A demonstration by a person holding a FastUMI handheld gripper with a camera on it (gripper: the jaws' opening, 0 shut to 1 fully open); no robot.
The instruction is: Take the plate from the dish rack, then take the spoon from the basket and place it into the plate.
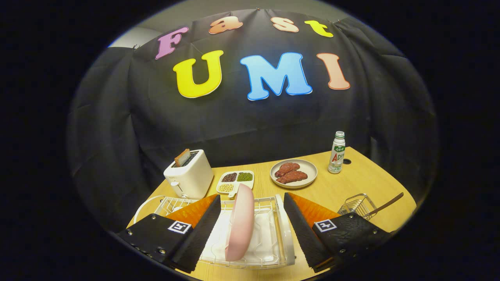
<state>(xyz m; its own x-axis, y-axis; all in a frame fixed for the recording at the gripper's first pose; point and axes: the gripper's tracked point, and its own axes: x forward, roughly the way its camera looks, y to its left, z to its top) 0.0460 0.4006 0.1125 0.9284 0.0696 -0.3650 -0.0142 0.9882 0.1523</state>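
Gripper (250, 230) poised over the dish rack (287, 230), fingers spread wide and touching nothing. The pink plate (239, 222) stands on edge in the rack, directly between them. Sound practice: lower squarely, close on the plate's two faces, then lift straight upward. The basket (357, 205), holding the spoon (386, 205), lies at three o'clock on the table (351, 183).

Plate (239, 223): pale pink, plain. Dish rack (282, 230): white wire and tray. Toaster (190, 177): cream. Table (343, 189): light wood. Divided dish (236, 182): white; fillings dark brown, green, pale yellow. Round plate (293, 173): beige, reddish-brown meat. Bottle (336, 153): white, green label. Basket (358, 205): silver wire. Gripper (250, 230), spread wide: black-and-white square tags
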